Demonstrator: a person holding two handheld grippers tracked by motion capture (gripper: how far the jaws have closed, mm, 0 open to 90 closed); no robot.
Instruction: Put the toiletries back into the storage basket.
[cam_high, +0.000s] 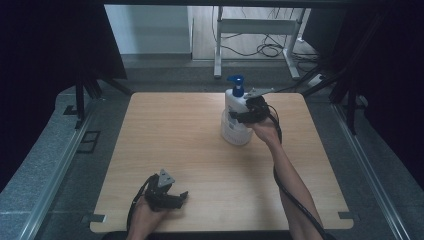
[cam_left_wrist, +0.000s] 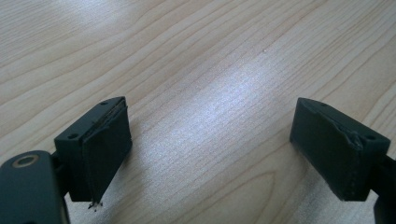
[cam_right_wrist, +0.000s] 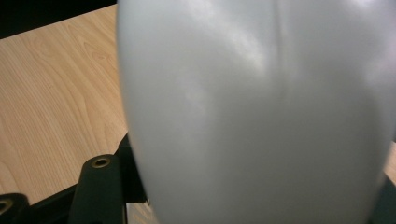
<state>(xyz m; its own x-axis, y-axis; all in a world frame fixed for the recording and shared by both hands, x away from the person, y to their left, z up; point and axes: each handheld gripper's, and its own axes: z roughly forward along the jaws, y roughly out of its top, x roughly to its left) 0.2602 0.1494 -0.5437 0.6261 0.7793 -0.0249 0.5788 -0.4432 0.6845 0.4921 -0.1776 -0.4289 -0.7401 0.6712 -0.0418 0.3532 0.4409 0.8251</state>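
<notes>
We are closing the right gripper (cam_high: 245, 116) around the white pump bottle (cam_high: 235, 120) — squeezing mid-body, keeping it upright — while the left gripper (cam_left_wrist: 210, 154) is resting released above the table (cam_high: 165, 130).

A light wood-grain tabletop (cam_high: 200, 150) carries one white pump bottle (cam_high: 235, 122) with a blue pump head, standing upright toward the far edge, right of the tabletop's middle.
</notes>
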